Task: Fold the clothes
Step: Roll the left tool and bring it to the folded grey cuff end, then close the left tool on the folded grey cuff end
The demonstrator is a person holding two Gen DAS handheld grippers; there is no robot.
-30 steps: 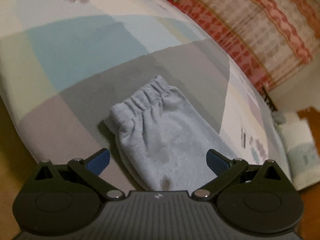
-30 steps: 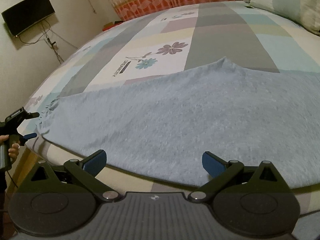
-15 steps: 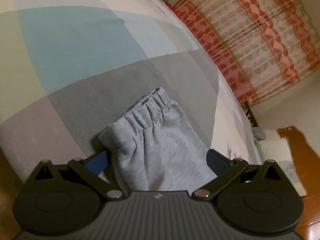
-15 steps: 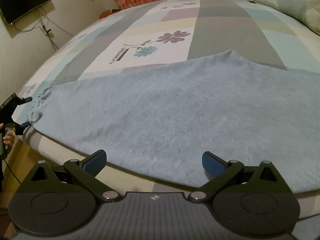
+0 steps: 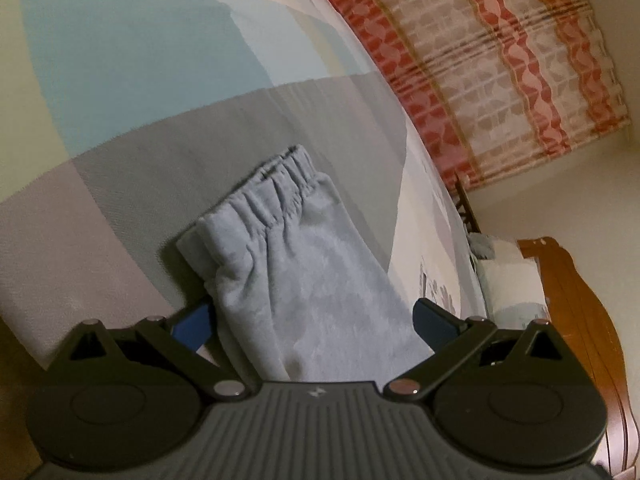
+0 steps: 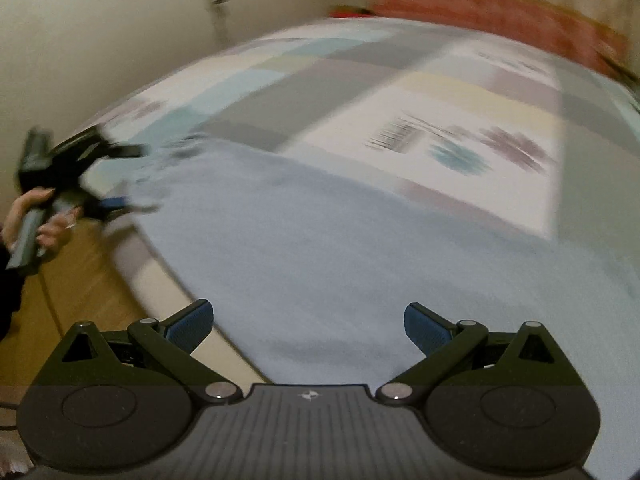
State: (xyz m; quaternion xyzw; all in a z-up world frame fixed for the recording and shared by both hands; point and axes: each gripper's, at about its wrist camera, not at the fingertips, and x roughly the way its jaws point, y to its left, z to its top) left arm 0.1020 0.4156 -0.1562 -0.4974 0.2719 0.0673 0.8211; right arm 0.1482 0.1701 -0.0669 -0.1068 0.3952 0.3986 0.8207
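Note:
A light blue fleece garment lies on the patchwork bed sheet (image 5: 140, 60). In the left wrist view its gathered elastic cuff (image 5: 280, 196) points away from me, and the cloth runs back between the fingers of my left gripper (image 5: 314, 318), which is open around it at the bed's edge. In the blurred right wrist view the garment's wide body (image 6: 320, 240) spreads across the bed. My right gripper (image 6: 308, 320) is open, low over the cloth's near edge. At the far left of that view a hand (image 6: 36, 216) holds the left gripper (image 6: 128, 176) at the garment's end.
A red-patterned curtain (image 5: 500, 60) hangs beyond the bed. A pillow (image 5: 508, 280) and a wooden headboard (image 5: 580, 320) sit at the right of the left wrist view. Wooden floor (image 6: 80, 300) shows below the bed's edge, with a pale wall (image 6: 100, 40) behind.
The left gripper has moved in, so the cuffed end now lies between its open fingers. The right wrist view has swung left and closer to the garment and is motion-blurred.

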